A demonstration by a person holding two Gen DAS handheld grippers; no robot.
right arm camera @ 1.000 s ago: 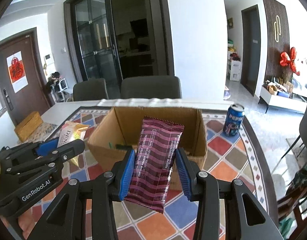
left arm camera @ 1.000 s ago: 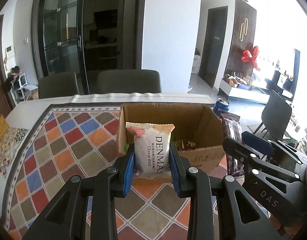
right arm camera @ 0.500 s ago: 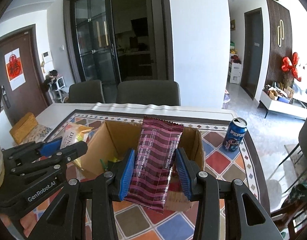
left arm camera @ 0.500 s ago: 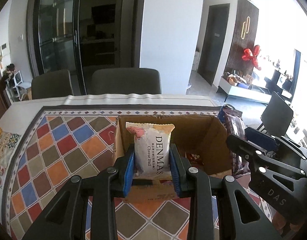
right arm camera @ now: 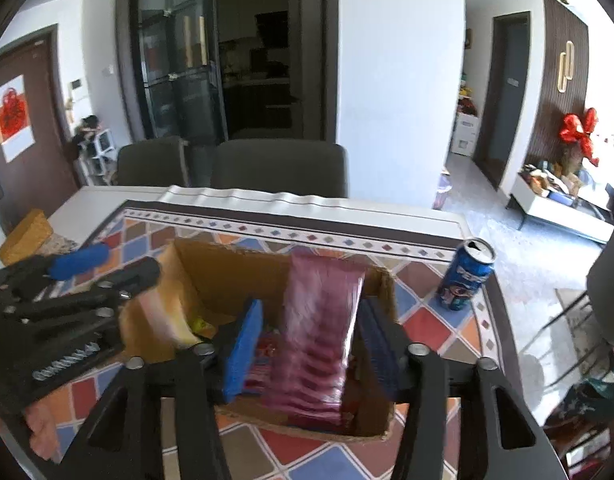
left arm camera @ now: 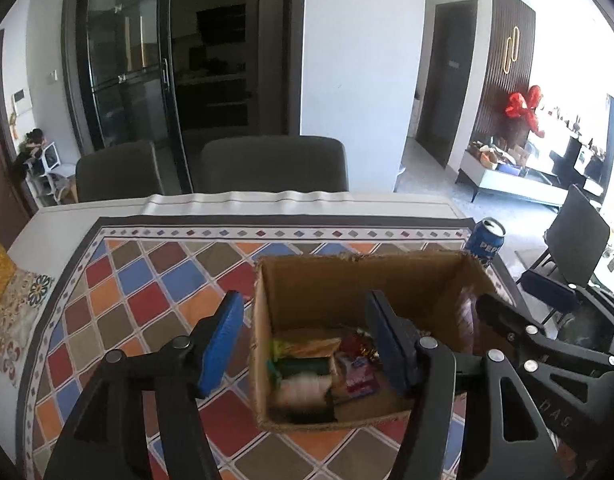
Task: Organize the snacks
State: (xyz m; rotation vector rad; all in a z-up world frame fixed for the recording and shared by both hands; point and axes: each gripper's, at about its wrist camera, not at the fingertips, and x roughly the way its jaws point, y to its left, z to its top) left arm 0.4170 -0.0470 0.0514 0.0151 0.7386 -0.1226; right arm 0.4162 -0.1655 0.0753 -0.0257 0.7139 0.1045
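An open cardboard box stands on the patterned tablecloth with several snack packs inside. My left gripper is open above the box, and the white cheese ball bag lies blurred on the box floor below it. In the right wrist view the box is right in front. My right gripper is open, and the maroon striped pack is blurred between the parted pads, dropping into the box. The cheese ball bag shows at the box's left side.
A blue Pepsi can stands on the cloth right of the box; it also shows in the left wrist view. A yellow box sits at the table's left edge. Two dark chairs stand behind the table.
Both grippers have moved over the box and opened. The cheese ball bag has dropped from the left gripper into the box, and the maroon pack is falling from the right gripper.
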